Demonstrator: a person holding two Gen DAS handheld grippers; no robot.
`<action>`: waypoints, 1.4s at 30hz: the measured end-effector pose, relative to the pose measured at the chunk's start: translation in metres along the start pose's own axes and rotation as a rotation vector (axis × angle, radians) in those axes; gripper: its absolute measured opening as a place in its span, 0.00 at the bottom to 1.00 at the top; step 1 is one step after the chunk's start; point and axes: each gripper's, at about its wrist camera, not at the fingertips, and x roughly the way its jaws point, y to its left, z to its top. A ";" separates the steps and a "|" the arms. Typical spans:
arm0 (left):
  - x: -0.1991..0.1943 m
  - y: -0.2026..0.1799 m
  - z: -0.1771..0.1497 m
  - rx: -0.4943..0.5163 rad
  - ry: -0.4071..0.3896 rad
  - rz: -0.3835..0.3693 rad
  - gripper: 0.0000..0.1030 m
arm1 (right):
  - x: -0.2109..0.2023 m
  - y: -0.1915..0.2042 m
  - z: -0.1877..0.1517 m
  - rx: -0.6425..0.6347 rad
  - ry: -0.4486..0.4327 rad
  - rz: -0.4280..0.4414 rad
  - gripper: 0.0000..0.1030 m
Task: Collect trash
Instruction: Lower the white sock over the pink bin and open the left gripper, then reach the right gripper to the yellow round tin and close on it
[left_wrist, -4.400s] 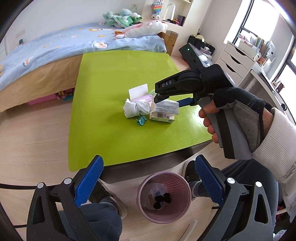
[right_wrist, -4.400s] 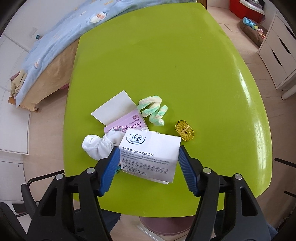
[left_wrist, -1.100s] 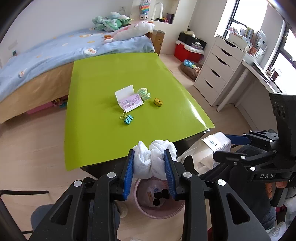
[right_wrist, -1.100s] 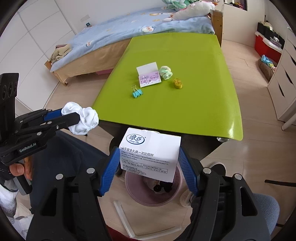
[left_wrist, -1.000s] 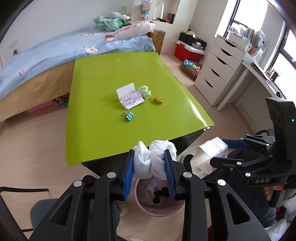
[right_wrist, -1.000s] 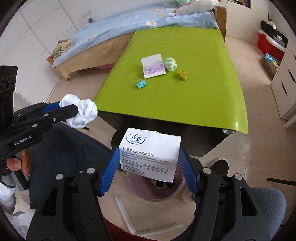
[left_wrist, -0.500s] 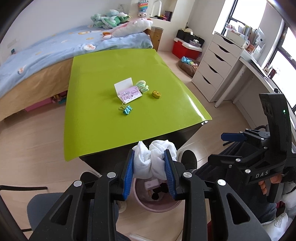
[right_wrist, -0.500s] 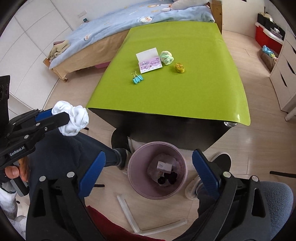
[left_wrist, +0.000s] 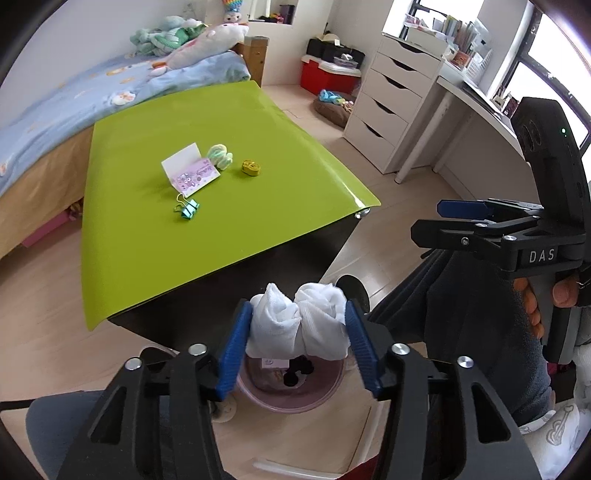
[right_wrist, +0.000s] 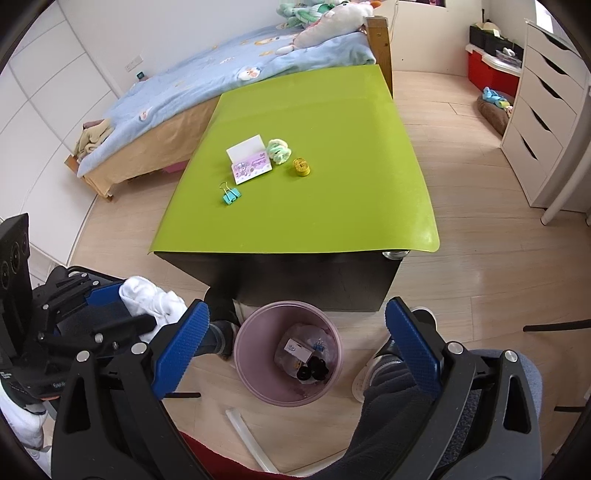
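Left tongs (left_wrist: 299, 341) just widening, white sock bundle (left_wrist: 298, 325) between the pads, over pink bin (right_wrist: 287, 354). Right tongs (right_wrist: 295, 343) wide, empty. Keep centred above the rim; let it fall.

So the white box is out of the right claw (right_wrist: 297, 350) now and lying in the pink bin (right_wrist: 243, 354), claw spread wide. Left claw (left_wrist: 299, 345) has just been opening around the white sock bundle (left_wrist: 299, 325), which sits between its pads over the bin.
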 end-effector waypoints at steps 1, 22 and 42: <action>0.001 -0.001 0.000 -0.001 0.001 0.001 0.74 | -0.001 -0.001 0.000 0.003 -0.002 0.001 0.92; -0.009 0.036 0.002 -0.144 -0.036 0.053 0.93 | 0.010 0.016 -0.001 -0.034 0.021 0.042 0.92; -0.016 0.069 0.026 -0.210 -0.107 0.092 0.93 | 0.061 0.032 0.085 -0.153 0.045 0.014 0.92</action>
